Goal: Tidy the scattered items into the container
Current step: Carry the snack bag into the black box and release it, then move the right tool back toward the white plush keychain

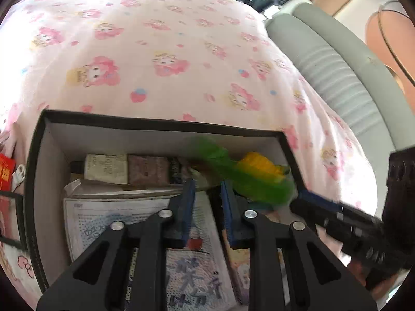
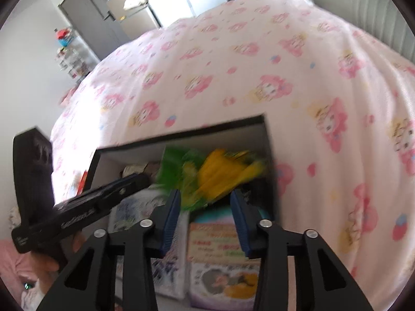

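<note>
Both grippers hang over the black-rimmed, white-lined fabric storage box on the pink cartoon-print bedspread: left gripper fingers narrow with nothing between, right gripper fingers wider, also gripping nothing. Blurred green-and-yellow fluffy toy sits in the box's far right corner atop printed packets, just past both sets of fingertips.

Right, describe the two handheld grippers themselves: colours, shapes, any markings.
Both are matte black frames. The left gripper and right gripper each have two angular arms with triangular cut-outs, round silver pivot pins, and jaws lined with ribbed blue pads. Seen side-on from the right wrist, the left one's long black body carries small pale lettering, too blurred to read. A pink sleeve shows behind it.
</note>
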A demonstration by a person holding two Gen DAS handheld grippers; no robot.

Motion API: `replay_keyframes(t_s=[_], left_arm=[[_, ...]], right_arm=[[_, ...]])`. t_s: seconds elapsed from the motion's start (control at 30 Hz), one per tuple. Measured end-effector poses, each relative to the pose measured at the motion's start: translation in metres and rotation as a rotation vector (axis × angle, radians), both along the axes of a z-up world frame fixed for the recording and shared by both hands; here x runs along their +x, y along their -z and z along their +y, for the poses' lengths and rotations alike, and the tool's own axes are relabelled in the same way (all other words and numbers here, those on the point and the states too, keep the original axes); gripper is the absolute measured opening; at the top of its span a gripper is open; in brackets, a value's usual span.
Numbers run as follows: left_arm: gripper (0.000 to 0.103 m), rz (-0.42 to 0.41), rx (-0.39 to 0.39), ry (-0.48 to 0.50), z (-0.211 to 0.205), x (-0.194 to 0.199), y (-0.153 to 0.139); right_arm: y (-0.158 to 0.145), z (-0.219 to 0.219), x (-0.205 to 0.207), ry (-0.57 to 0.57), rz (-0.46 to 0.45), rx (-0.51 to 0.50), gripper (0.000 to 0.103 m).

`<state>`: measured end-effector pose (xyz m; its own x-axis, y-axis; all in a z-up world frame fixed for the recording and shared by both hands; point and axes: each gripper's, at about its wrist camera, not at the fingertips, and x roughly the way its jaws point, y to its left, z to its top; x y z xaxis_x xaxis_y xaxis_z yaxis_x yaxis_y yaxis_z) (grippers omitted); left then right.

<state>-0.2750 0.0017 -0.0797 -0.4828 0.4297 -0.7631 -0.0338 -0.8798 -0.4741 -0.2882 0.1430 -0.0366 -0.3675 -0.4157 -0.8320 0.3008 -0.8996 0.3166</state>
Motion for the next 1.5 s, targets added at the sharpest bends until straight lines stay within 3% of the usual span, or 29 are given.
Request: replay_keyframes(t_s=[0.07, 0.17, 0.27, 0.43, 0.57, 0.63, 0.73, 0.87, 0.97, 1.1, 1.17, 1.3, 1.5], left_arm=[[0.012, -0.005, -0.011, -0.02, 0.0, -0.003, 0.005], [0.012, -0.041, 0.068, -0.002, -0.003, -0.007, 0.012], [0.012, -0.019, 0.06, 0.027, 0.003, -0.006, 0.008], [0.012, -0.012, 0.073, 0.034, 0.016, -0.017, 0.005], [0.012, -0.055, 0.072, 0.029, 0.027, -0.037, 0.01], [0.012, -0.09, 0.05, 0.026, 0.034, -0.046, 0.019], [0.012, -0.149, 0.088, 0.046, 0.042, -0.052, 0.035], [0.012, -0.123, 0.077, 0.045, 0.038, -0.045, 0.028], [0.014, -0.105, 0.133, 0.039, 0.028, -0.03, 0.014], [0.022, -0.045, 0.095, 0.071, 0.027, 0.008, -0.017], [0.027, -0.009, 0.112, 0.089, 0.024, 0.031, -0.033], [0.026, 0.043, 0.087, 0.066, 0.01, 0.081, -0.057], [0.026, 0.047, 0.077, 0.03, -0.022, 0.147, -0.068]], right_arm=[[0.009, -0.008, -0.001, -0.014, -0.013, 0.017, 0.034], [0.021, -0.014, -0.005, -0.012, -0.029, 0.047, 0.033], [0.031, -0.013, -0.015, 0.022, -0.056, 0.067, 0.032], [0.032, -0.003, -0.022, 0.092, -0.042, 0.098, 0.032], [0.024, 0.004, -0.022, 0.096, -0.046, 0.019, 0.032], [0.018, 0.004, -0.019, 0.102, -0.014, 0.028, 0.032], [0.014, 0.005, -0.016, 0.104, 0.0, 0.045, 0.032], [0.016, 0.009, -0.015, 0.131, -0.019, 0.058, 0.032], [0.009, 0.011, -0.008, 0.149, -0.006, 0.048, 0.032], [-0.016, 0.007, 0.019, 0.129, 0.065, 0.02, 0.034], [-0.025, 0.003, 0.038, 0.126, 0.087, 0.016, 0.035], [-0.041, -0.009, 0.084, 0.091, 0.149, 0.02, 0.035], [-0.053, -0.032, 0.142, 0.025, 0.179, -0.001, 0.035]])
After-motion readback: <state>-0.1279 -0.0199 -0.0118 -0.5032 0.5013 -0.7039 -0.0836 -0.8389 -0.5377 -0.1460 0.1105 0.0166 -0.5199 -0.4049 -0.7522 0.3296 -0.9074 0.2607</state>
